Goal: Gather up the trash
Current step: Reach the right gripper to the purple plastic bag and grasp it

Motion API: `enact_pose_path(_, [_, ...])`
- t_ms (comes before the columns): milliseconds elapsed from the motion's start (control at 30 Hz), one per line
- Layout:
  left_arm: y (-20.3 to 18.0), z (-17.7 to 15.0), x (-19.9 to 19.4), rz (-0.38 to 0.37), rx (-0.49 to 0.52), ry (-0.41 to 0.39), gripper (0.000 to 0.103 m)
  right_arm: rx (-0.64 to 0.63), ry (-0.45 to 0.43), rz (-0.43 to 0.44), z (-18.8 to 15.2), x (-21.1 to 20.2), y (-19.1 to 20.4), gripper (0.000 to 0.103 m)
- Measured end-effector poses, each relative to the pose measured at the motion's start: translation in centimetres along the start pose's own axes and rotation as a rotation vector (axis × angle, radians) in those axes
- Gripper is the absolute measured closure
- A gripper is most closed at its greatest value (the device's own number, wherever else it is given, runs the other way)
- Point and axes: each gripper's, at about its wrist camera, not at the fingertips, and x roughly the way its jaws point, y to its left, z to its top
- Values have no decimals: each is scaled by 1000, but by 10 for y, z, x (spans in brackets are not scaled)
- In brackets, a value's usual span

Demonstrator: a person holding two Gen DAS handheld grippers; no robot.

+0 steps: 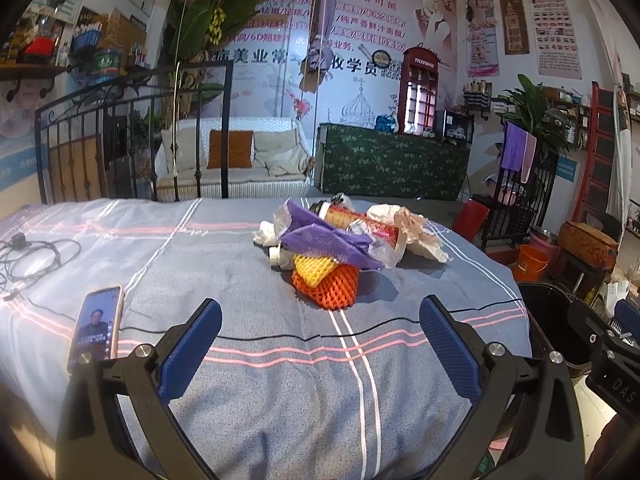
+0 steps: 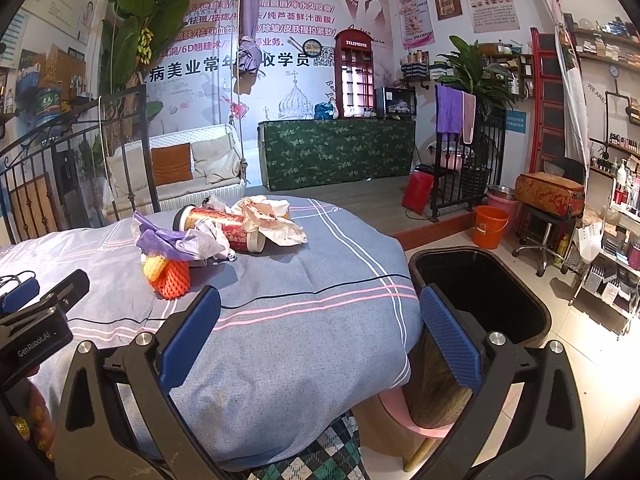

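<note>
Because the rubbish has been heaped in one pile near the middle of the bed, it can be cleared piece by piece: an orange foam fruit net (image 1: pixel 326 286) lies nearest, with a yellow foam net (image 1: pixel 314 268) resting on it, a crumpled purple plastic wrapper (image 1: pixel 328 240) over both, a red printed cylindrical can (image 1: pixel 360 222) lying on its side behind, and crumpled tissue paper (image 1: pixel 416 226) at the far end. All of it rests on the blue-grey striped bedsheet (image 1: pixel 248 392), which also carries a thin black cable (image 1: pixel 260 337) across the front and a smartphone (image 1: pixel 98 326) with its screen lit at the left. A black trash bin (image 2: pixel 480 292) stands open just beside the bed's right edge, presumably so that items can be dropped straight in. Short of the pile, the left gripper (image 1: pixel 320 344) hangs with its jaws wide apart and empty, facing the orange net; the right gripper (image 2: pixel 320 336) is likewise spread and empty, over the bed's corner next to the bin.
</note>
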Motion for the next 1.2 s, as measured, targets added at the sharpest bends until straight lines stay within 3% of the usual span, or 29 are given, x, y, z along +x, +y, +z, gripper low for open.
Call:
enact_pose_path(233, [17,-6,25,8,-6,118,5,-79,120,66,-2,39,13,4])
enact_pose_path(433, [39,-10,35,65,-20,174,5,-129,268,201,-6,81,31,4])
enact_pose_path(533, [53,-5,42,108,-14,208,5,-185,294,278,2,97,50,4])
enact_pose_path(733, [71,7,52,123,-7,227,5,-260,323,444,34,137,105,4])
enact_pose_path(867, [79,14,61,100,-17,247,5,-290,342,461,50,170,134,5])
enact_pose_path(1033, [80,13,68,93,-3,264,5,-355,401,522,65,201,174,15])
enact_pose_path(1200, [80,12,69,62,-23,279,5,-456,411,514,67,226,219,27])
